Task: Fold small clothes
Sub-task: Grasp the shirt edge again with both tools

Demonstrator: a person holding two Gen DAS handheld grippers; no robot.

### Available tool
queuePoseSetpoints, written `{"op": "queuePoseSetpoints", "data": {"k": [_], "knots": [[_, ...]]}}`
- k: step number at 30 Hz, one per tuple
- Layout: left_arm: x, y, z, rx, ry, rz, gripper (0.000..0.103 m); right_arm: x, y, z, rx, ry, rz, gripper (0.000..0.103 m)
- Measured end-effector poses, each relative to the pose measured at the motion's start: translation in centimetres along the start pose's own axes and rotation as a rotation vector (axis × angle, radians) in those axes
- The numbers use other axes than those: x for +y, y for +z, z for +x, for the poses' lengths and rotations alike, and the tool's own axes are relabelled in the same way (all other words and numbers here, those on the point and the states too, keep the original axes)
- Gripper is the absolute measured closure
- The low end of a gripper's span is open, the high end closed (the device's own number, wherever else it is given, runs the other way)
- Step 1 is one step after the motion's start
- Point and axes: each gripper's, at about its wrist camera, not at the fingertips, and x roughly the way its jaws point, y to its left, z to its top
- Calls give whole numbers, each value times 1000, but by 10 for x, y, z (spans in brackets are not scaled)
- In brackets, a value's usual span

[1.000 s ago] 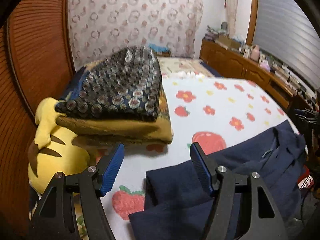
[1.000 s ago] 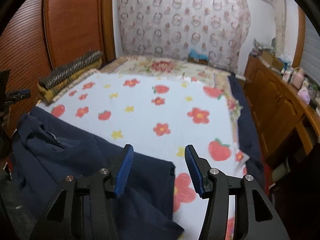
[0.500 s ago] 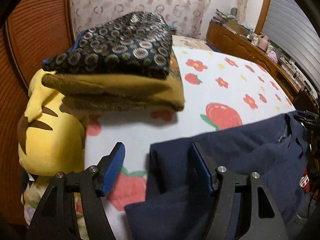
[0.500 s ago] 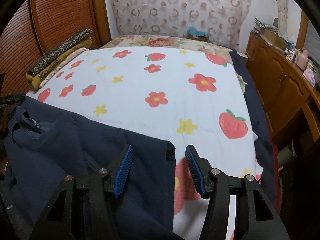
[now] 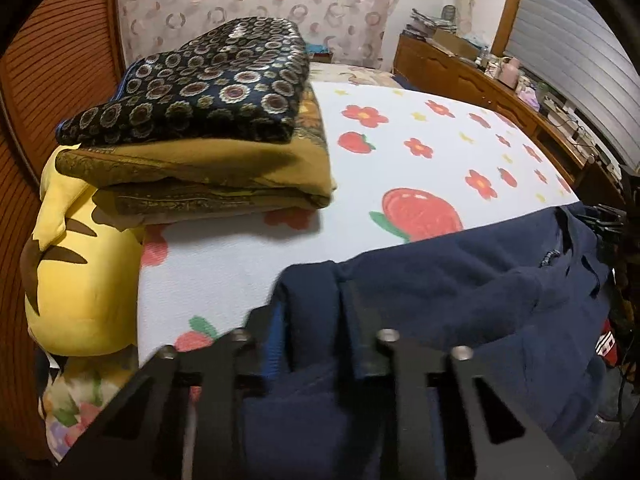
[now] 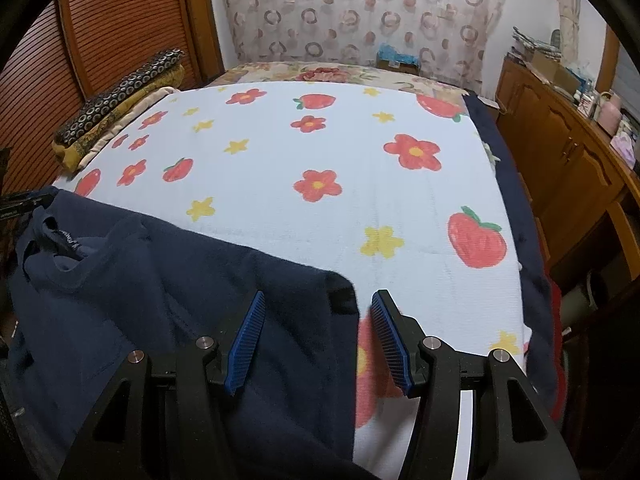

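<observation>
Two tools on the go here. My left tool (image 5: 310,312) looks clenched on a bunched corner of the navy garment (image 5: 460,280), though motion blur makes the pinch fuzzy. My right tool (image 6: 316,336) is spread wide, straddling the garment's other near corner (image 6: 340,292) without gripping it. The garment itself lies rumpled across the near edge of the bed (image 6: 320,152), collar tag (image 6: 70,242) showing toward my left side.

I'd say I'm at the grab-both-corners stage before spreading or folding. Next move probably calls for closing the right tool on that corner, then lifting evenly so it doesn't twist.

Further back, there's a folded stack (image 5: 208,120) and a yellow plush (image 5: 76,248) by the wardrobe. The garment's lower half hangs off the bed out of view, so I can't tell its shape.
</observation>
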Motion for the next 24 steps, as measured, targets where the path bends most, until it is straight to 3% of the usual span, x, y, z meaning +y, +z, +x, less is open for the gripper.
{"op": "queuePoseSetpoints", "data": {"k": [2, 6, 12, 17, 24], "knots": [[0, 0, -4, -15, -6, -16, 85, 3, -2, -1, -4, 32, -13, 67], [-1, 0, -20, -74, -23, -37, 89, 6, -4, -8, -12, 60, -33, 91], [-10, 5, -72, -194, -125, -59, 90, 12, -9, -70, -192, 109, -27, 94], [-22, 24, -129, -292, -182, -16, 90, 23, -2, -146, -332, 85, -52, 94], [-41, 46, -211, -459, -157, 66, 90, 31, 13, -246, -503, 65, -98, 94]]}}
